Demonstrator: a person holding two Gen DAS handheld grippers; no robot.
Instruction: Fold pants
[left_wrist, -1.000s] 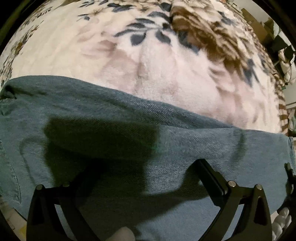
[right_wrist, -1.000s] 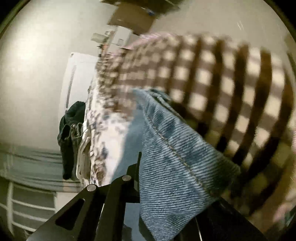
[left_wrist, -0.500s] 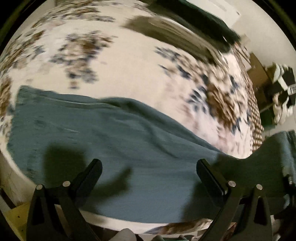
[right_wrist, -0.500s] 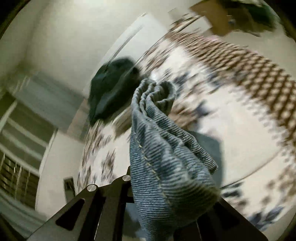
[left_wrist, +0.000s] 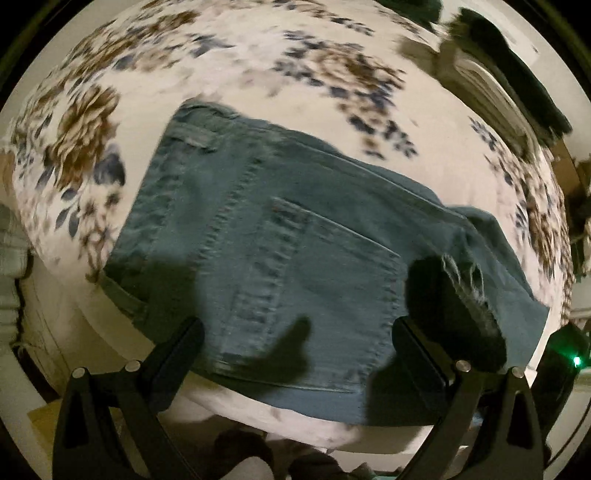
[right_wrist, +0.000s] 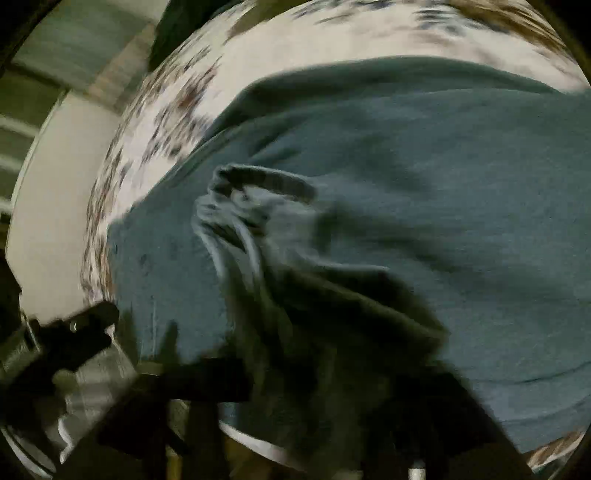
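The pants (left_wrist: 295, 258), a pair of blue-green jeans, lie spread on a bed, waistband toward the left and a back pocket facing up near the middle. Their near edge reaches the near side of the mattress. On the right, a frayed hem (left_wrist: 465, 284) of a leg is doubled back over the seat of the pants, and a dark shadow sits just beneath it.

The left tongs (left_wrist: 295, 332) hover above the near edge of the jeans, spread wide and grasping nothing; both black fingers (left_wrist: 177, 343) throw shadows on the denim.

From the right wrist view, the denim (right_wrist: 443, 184) fills most of the picture, with a bunched, rumpled hem (right_wrist: 251, 206) heaped on top of the flat cloth. The right tongs (right_wrist: 314, 387) are dark and badly blurred, and fabric rises out of the spot where the fingers meet. They seem clenched on that fold of the pants, though the blur keeps me from being certain.

Under the jeans is a cream blanket (left_wrist: 221, 55) printed with brown and blue flowers, covering the bed. At the far right corner sits a pile of dark clothing (left_wrist: 517, 74) on something pale. A small green light (left_wrist: 576, 360) glows at the right edge, low down.
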